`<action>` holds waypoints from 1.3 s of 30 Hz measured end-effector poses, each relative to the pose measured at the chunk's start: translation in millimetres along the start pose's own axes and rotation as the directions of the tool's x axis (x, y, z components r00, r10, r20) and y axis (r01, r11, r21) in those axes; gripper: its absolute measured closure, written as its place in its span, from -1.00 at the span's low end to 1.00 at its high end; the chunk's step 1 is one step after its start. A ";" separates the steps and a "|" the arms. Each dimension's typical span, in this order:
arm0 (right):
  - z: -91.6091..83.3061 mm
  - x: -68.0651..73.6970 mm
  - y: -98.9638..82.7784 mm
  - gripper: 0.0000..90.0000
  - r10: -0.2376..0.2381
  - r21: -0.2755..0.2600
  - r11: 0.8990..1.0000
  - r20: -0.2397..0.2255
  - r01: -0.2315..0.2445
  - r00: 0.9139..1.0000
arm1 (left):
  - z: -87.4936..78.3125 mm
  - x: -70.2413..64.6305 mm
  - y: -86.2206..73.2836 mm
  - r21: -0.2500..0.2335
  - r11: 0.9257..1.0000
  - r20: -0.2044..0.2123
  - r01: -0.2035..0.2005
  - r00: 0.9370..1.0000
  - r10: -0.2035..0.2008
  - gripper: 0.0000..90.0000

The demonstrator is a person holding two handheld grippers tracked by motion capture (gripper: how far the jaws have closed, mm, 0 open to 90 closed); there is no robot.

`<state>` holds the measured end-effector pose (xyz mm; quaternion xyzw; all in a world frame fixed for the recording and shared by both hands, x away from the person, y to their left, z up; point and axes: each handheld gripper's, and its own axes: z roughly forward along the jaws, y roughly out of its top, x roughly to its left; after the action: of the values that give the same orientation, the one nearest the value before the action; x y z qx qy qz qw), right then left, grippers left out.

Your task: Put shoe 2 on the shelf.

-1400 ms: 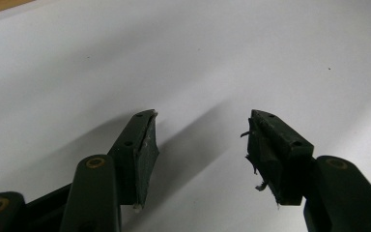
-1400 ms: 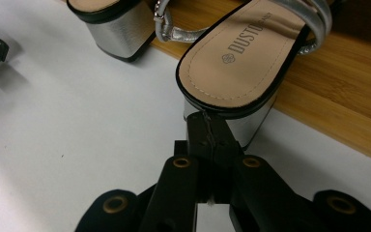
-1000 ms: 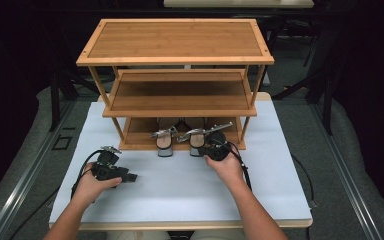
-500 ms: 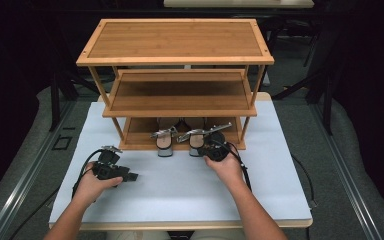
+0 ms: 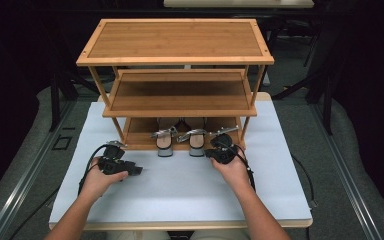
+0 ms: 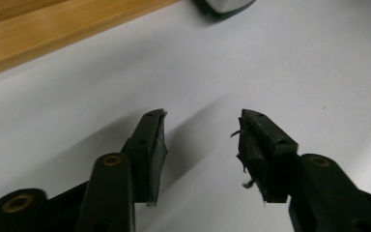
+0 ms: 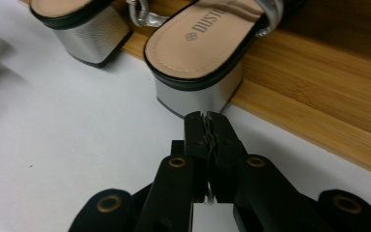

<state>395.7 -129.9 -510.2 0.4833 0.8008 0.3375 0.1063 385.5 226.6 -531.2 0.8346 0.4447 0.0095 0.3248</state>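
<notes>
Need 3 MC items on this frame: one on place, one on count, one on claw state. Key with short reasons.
1. Where are the sandals?
A. top shelf
B. bottom shelf of the rack, heels sticking out over the front edge
C. on the white table, away from the rack

2. How many shelves has the rack?
A. two
B. three
C. four

3. How do the right claw jaws stand?
A. shut, nothing between
B. wide open
C. clamped on a heel

Key: 1 B, high view shows both sandals on the lowest board; 2 B, three boards stacked; 3 A, right gripper view shows the pads together just short of the silver heel.
</notes>
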 end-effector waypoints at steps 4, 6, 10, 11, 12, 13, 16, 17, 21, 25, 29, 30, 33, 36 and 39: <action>1.6 0.4 0.5 0.95 -0.007 -0.007 1.000 0.016 0.007 1.000 | 7.8 -5.7 11.9 -0.007 0.999 -0.014 -0.035 0.999 0.035 0.45; 2.9 0.6 0.4 0.94 -0.005 -0.009 1.000 0.020 0.005 1.000 | 10.9 -8.2 18.3 -0.020 0.999 -0.022 -0.036 0.999 0.035 0.55; 4.5 0.3 0.4 0.94 0.000 -0.009 1.000 0.022 0.000 1.000 | 16.6 -11.7 30.1 -0.032 0.997 -0.053 -0.067 0.996 0.065 0.74; 5.2 0.1 0.6 0.94 0.001 -0.013 1.000 0.019 -0.001 1.000 | 18.6 -12.3 32.1 -0.036 0.997 -0.052 -0.063 0.997 0.061 0.79; 6.0 0.0 0.8 0.94 0.004 -0.014 1.000 0.017 -0.004 1.000 | 20.7 -12.5 33.8 -0.030 0.997 -0.054 -0.067 0.996 0.065 0.82; 6.9 0.1 1.0 0.94 0.008 -0.011 1.000 0.020 -0.007 1.000 | 23.6 -13.6 35.0 -0.031 0.998 -0.061 -0.062 0.996 0.060 0.86; 9.2 -0.1 1.4 0.94 0.012 -0.015 1.000 0.012 -0.012 1.000 | 30.0 -15.1 38.4 -0.037 0.997 -0.071 -0.065 0.996 0.062 0.96; 10.5 0.3 1.5 0.94 0.014 -0.016 1.000 0.004 -0.014 1.000 | 31.6 -15.7 39.3 -0.043 0.997 -0.068 -0.061 0.996 0.058 0.98; 13.0 2.2 2.0 0.95 0.015 -0.020 1.000 -0.004 -0.015 1.000 | 35.9 -17.9 43.4 -0.044 0.997 -0.053 -0.063 0.997 0.061 0.99; 14.7 4.4 3.4 0.95 0.022 -0.025 0.999 -0.002 -0.022 1.000 | 39.6 -19.6 48.5 -0.049 0.997 -0.036 -0.059 0.998 0.057 0.99; 15.6 5.3 3.9 0.95 0.022 -0.022 0.999 -0.019 -0.023 1.000 | 42.6 -23.1 52.1 -0.040 0.998 -0.023 -0.052 0.998 0.051 1.00; 15.7 5.3 3.8 0.95 0.026 -0.023 0.999 -0.015 -0.026 1.000 | 42.9 -23.0 52.5 -0.040 0.998 -0.019 -0.048 0.999 0.047 1.00; 15.7 5.0 3.9 0.95 0.026 -0.022 0.999 -0.024 -0.027 0.999 | 43.9 -23.3 53.1 -0.040 0.998 -0.009 -0.044 0.999 0.044 1.00; 15.9 5.8 3.8 0.95 0.025 -0.024 0.999 -0.018 -0.026 1.000 | 45.1 -25.1 53.2 -0.044 0.998 -0.007 -0.047 0.999 0.047 1.00; 16.1 6.2 4.0 0.95 0.027 -0.024 0.999 -0.018 -0.027 0.999 | 45.5 -25.2 53.7 -0.044 0.998 -0.004 -0.049 0.999 0.048 1.00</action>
<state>403.3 -116.4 -518.7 0.4898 0.7908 0.3530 0.1004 423.7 162.3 -530.6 0.8378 0.4245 0.0284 0.3421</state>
